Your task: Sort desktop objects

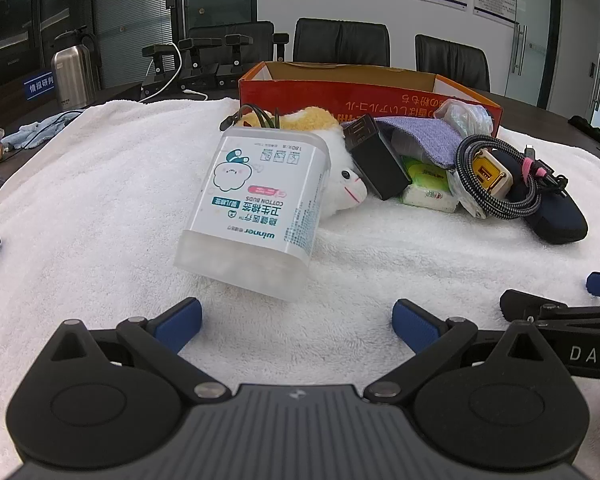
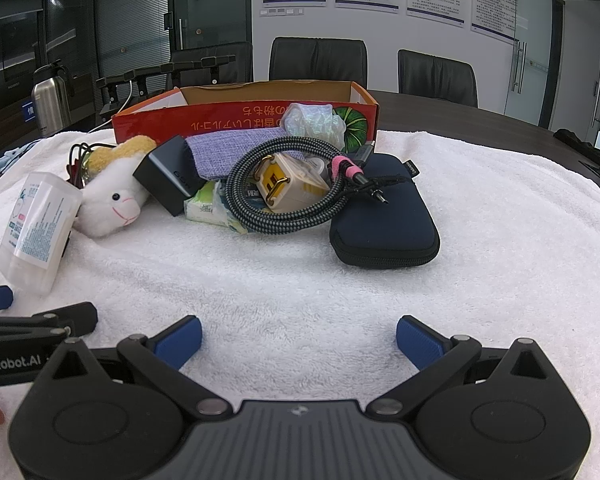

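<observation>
The cotton bud box (image 1: 256, 208) is the easiest thing to read here: clear plastic, rounded corners, label upside down to the left camera with "winner" and "COTTON BUDS" plus a little cartoon cloud face. It lies tilted on the fluffy white towel (image 1: 100, 216) covering the tabletop, leaning back against a plush sheep (image 2: 114, 200) with a white face and yellow fuzzy top.

Right of that is the pile: a matte black charger (image 2: 168, 184) with faint lettering I can't make out, a purple woven pouch (image 2: 236, 144), green and white tissue packs (image 1: 426, 184), and a braided black-and-white cable (image 2: 284, 188) coiled around a cream plug (image 2: 288, 188) with gold prongs, tied with a pink strap. A navy zip case (image 2: 384, 220), soft fabric and oval, sits just beside the coil and partly under it.

Behind everything is an open red cardboard box (image 2: 220, 120) with upside-down Japanese print.

Left hand-held gripper (image 1: 298, 320) hovers low over the towel just short of the cotton bud box, blue ribbed pads spread wide, holding nothing. Right hand-held gripper (image 2: 299, 336) is the same, pads wide apart, empty, facing the pile. "DAS" shows on the right one's body, "enRobot.AI" on the left's
</observation>
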